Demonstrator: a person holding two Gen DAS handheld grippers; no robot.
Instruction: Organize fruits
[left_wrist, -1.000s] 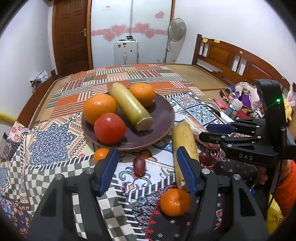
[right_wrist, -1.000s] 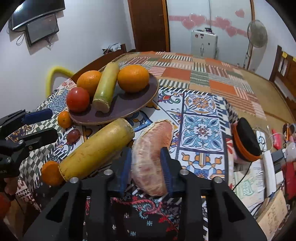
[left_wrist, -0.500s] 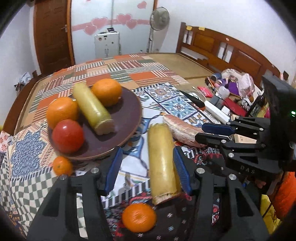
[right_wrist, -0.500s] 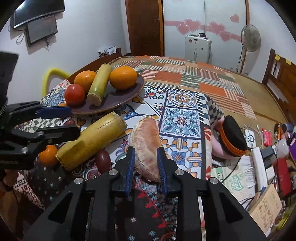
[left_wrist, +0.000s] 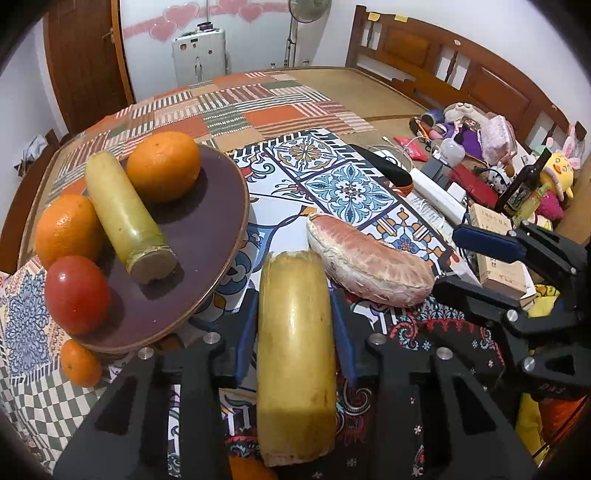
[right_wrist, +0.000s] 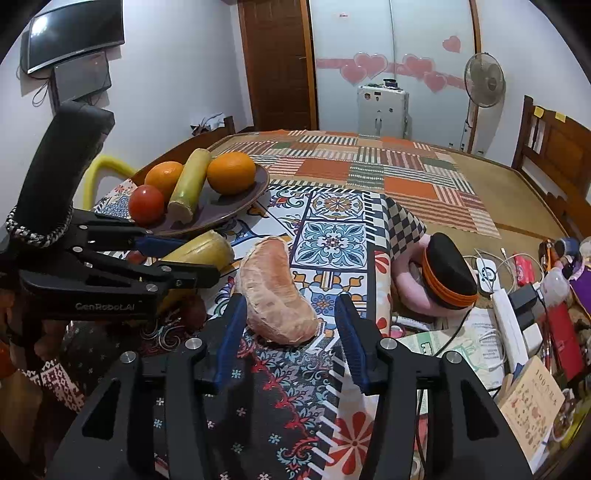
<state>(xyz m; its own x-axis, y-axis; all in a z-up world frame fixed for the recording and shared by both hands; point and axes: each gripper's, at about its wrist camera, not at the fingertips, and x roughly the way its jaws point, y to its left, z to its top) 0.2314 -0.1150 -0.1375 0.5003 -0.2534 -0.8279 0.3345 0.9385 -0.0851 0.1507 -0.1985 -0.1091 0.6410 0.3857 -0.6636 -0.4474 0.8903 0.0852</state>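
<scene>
**Trouble ahead: a long stalk, a shallow plate, a soft segment**

Stalk first, seen from my left claw (left_wrist: 295, 328): its fingers are clamped on the yellow cane stalk (left_wrist: 295, 347), gripping near the middle, with the cut end hanging back toward me and the far end just short of the brown plate (left_wrist: 225, 236). The plate already carries two oranges (left_wrist: 162, 171), a tomato (left_wrist: 75, 293) and a second stalk (left_wrist: 123, 218), and the only bare patch is on its near right side. I judge the risk here to be crowding: if I bring the stalk in low, its far end may strike the rim and tip the plate, or nudge the tomato, which sits close to the edge. The stalk looks smooth and heavy, so it could also swivel in my grip. A small orange (left_wrist: 79, 363) lies on the tablecloth (left_wrist: 343, 184) just below the plate, easy to knock.

From my right claw (right_wrist: 288, 325), the fingers stand apart, one on each side of the peeled pomelo segment (right_wrist: 277, 291), which rests on the cloth; neither pad seems to press it. The segment looks soft, so closing hard could tear it. My left claw (right_wrist: 207, 258) sits just beside it with the stalk (right_wrist: 201, 253), and I think the two could collide if both move toward the plate (right_wrist: 236, 206) together.
</scene>
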